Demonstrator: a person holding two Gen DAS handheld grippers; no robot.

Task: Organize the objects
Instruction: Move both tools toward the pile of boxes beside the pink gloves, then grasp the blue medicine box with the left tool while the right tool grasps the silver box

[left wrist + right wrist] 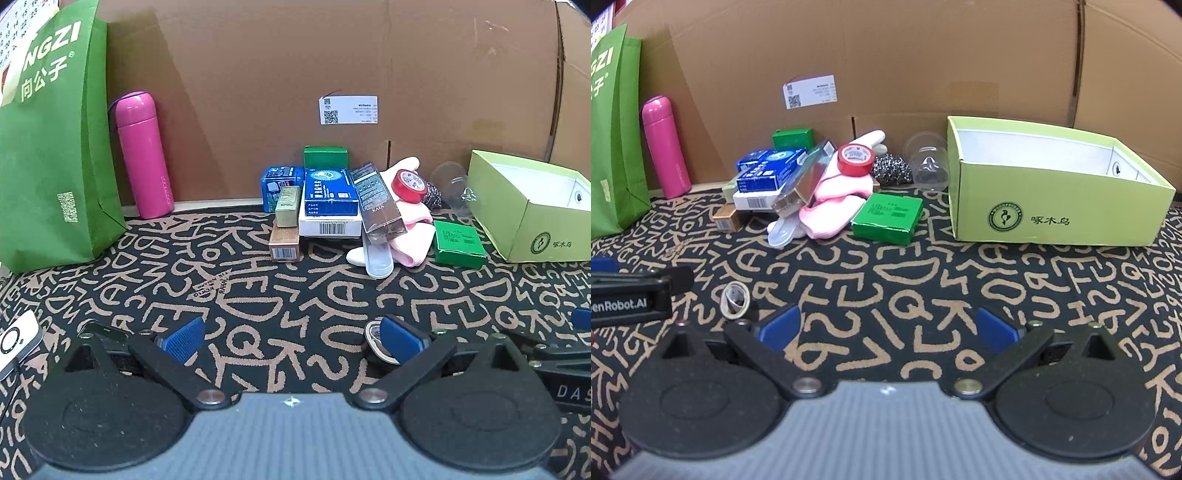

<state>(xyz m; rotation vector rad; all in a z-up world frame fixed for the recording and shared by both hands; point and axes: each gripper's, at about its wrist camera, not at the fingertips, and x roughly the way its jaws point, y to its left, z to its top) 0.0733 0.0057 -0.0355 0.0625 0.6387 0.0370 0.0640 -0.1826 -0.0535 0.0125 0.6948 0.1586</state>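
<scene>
A: Grippers first, nearest the cameras: the left gripper [291,338] and the right gripper [888,328] both hover low over the black rug with tan squiggle lettering [923,273], blue pads spread wide, nothing between them. A small tan roll of tape [735,300] lies on the rug between the two.

B: And farther out?

A: The heap. A flat green foil-wrapped box [886,218] sits at its near edge, just left of the open lime-green cardboard shoebox [1052,221], which looks empty. Behind it lie pink cloth gloves [834,206] with a red tape roll [855,159] on top, then blue cartons [330,192] against the cardboard backdrop.

B: So how should the person start?

A: Probably with the right gripper on the green box: it is free-standing, closest to the shoebox. Its flat faces suit a pinch across the thin edges; grabbing the leaning pieces first could topple the stack.
</scene>
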